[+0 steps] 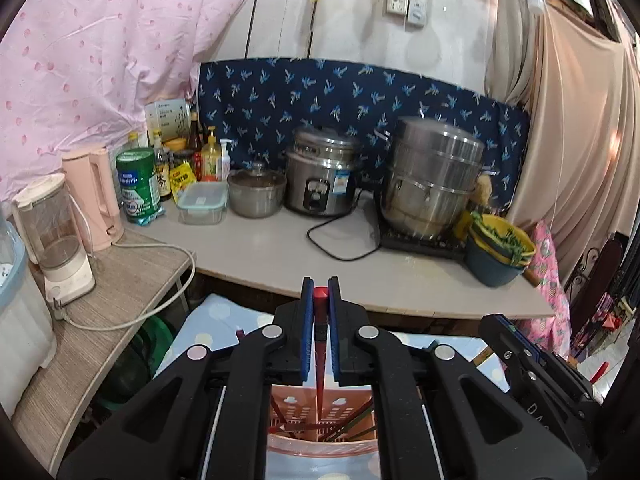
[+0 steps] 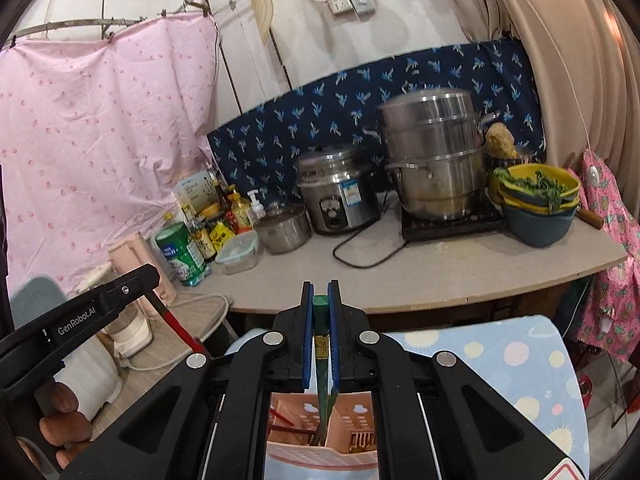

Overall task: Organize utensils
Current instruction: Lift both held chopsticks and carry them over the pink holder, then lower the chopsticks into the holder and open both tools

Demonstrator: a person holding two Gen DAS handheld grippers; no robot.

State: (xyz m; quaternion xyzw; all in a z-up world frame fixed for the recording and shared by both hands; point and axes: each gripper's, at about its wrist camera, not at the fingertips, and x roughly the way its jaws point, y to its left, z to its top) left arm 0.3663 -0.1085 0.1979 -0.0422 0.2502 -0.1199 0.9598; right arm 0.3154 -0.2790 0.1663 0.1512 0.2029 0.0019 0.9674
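My left gripper (image 1: pixel 320 286) is shut on a red chopstick (image 1: pixel 320 344) that stands upright, its lower end down in a pink utensil holder (image 1: pixel 322 420) below the fingers. Several red and green chopsticks lie inside the holder. My right gripper (image 2: pixel 320 290) is shut on a green chopstick (image 2: pixel 321 340), also upright, its lower end in the same pink utensil holder (image 2: pixel 324 420). The left gripper's side and its red chopstick (image 2: pixel 176 326) show at the left of the right wrist view. The right gripper's body (image 1: pixel 532 364) shows at the right of the left wrist view.
The holder stands on a pale blue dotted cloth (image 2: pixel 500 360). Behind it a counter (image 1: pixel 280 256) carries a rice cooker (image 1: pixel 320 180), a steel steamer pot (image 1: pixel 432 176), a small lidded pot (image 1: pixel 256 192), stacked bowls with greens (image 1: pixel 500 252), bottles and a pink kettle (image 1: pixel 94 196).
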